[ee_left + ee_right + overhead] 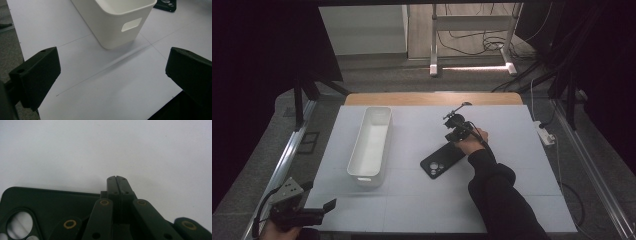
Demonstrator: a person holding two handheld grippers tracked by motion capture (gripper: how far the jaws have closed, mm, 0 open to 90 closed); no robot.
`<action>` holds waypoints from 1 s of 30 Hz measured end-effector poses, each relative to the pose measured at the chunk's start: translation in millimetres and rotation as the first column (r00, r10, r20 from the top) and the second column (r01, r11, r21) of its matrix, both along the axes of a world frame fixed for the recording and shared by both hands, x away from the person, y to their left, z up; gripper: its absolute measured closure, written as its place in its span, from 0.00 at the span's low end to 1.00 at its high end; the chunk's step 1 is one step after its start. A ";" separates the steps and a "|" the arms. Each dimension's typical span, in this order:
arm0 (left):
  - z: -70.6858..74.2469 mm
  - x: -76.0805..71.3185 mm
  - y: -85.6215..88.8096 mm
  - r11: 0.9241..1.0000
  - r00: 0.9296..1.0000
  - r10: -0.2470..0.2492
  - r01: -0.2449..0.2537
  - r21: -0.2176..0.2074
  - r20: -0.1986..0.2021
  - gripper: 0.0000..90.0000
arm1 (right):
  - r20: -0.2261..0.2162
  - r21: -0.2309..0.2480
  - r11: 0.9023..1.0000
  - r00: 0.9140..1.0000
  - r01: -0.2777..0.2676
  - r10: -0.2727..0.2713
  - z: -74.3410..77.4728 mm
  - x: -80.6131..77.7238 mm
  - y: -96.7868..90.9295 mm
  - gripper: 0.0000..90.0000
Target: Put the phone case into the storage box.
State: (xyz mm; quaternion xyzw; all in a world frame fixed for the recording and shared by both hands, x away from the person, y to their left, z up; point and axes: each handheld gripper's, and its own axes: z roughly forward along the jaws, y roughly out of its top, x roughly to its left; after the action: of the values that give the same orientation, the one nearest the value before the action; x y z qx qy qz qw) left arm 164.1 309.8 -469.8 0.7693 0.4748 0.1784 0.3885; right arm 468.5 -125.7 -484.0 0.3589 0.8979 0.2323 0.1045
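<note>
The left gripper (329, 205) hovers at the near left corner of the table (512, 200), jaws wide apart and empty. Farther in, the right gripper (116, 178), jaws pressed together with nothing visibly between them, sits at the far edge of the black phone case (443, 160). The white bin (371, 142) lies well apart to its left.

On the mat (412, 200) before me the bin (371, 145) lies lengthwise to the left, the phone case (443, 160) to its right, well apart. My right gripper (457, 131) sits at the case's far end — jaws over its edge. My left gripper (304, 216) hangs at the near-left corner (short of the bin).
</note>
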 end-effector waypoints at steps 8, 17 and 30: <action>0.0 0.1 0.3 1.000 1.000 -0.001 0.001 -0.003 -0.001 0.01 | -0.012 -0.025 1.000 1.000 0.005 -0.005 -9.7 5.9 3.7 1.00; -0.1 0.2 0.4 1.000 1.000 -0.002 0.002 -0.004 -0.003 0.01 | -0.012 -0.039 0.999 1.000 0.014 -0.014 -17.7 10.5 2.6 1.00; 0.0 0.1 0.9 1.000 1.000 -0.002 0.002 -0.008 -0.003 0.00 | -0.030 -0.064 0.998 1.000 0.008 -0.010 -17.3 5.5 -5.8 1.00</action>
State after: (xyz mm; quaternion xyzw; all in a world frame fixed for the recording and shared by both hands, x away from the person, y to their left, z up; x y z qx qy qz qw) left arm 164.1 310.7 -469.8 0.7686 0.4753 0.1748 0.3909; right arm 474.1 -131.5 -501.3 0.3627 0.9048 0.1977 0.1033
